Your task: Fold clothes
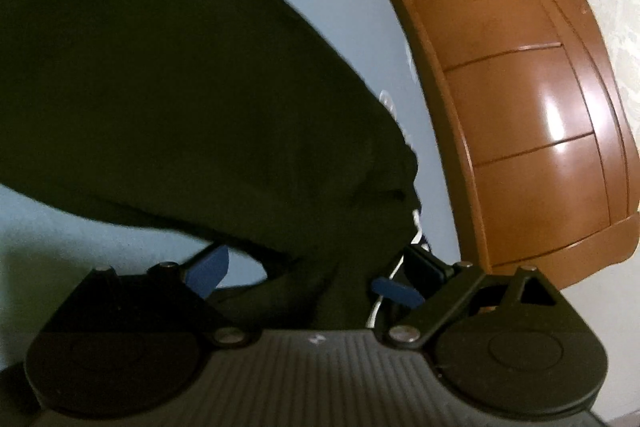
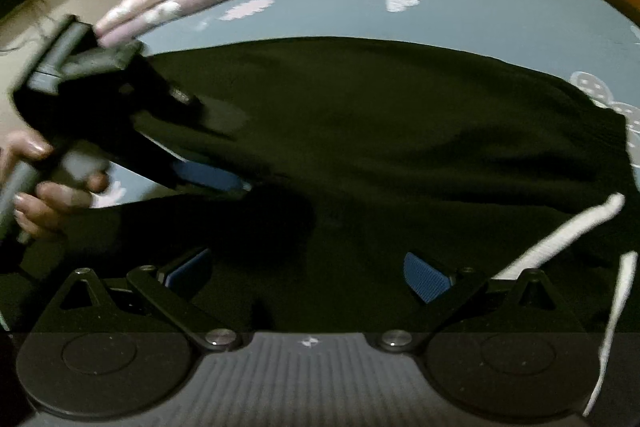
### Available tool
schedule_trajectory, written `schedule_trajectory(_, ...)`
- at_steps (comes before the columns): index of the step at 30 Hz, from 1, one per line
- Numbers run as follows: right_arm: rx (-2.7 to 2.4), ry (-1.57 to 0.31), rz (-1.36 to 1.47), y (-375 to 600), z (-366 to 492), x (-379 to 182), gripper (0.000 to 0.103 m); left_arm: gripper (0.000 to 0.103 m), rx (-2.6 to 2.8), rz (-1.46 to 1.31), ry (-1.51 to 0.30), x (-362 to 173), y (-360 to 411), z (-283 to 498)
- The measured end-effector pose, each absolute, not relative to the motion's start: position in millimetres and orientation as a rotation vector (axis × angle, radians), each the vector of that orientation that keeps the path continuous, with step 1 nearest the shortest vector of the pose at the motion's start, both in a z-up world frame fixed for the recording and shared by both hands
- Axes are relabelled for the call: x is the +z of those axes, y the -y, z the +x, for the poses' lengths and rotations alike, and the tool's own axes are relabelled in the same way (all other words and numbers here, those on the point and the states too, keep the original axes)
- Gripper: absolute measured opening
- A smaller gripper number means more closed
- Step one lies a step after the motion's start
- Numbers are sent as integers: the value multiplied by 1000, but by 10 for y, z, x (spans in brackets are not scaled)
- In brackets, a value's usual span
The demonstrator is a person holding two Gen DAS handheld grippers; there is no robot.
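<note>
A dark garment [image 2: 380, 131] lies spread across the blue bed [image 2: 500, 15], both the left claw [image 1: 304, 277] and the right claw [image 2: 308, 273] splayed wide over its near hem; pinch fabric fully before lifting evenly, avoiding the white drawstrings [image 2: 560, 235].

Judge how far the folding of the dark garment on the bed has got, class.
Done: the dark green fabric garment lies spread on the light blue cloud-print bedsheet. In hand: both grippers are at its near edge, the left gripper open around bunched cloth, the right gripper open over it. Left: no finished fold shows, and the white drawstring lies loose.
</note>
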State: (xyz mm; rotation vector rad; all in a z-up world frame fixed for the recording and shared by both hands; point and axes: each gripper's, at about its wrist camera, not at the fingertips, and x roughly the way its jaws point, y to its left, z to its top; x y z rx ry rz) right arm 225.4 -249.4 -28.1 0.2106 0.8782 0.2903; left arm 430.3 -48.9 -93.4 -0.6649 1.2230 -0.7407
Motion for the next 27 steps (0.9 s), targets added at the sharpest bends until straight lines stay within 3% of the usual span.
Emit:
schedule_trajectory(23, 650, -800, 69, 1742, 2594, -349, 103, 94, -854, -675, -1137, -675, 536, 4514)
schedule_trajectory(27, 603, -859, 49, 1671, 2745, -487, 103, 94, -850, -688, -1158, -713, 546, 4562)
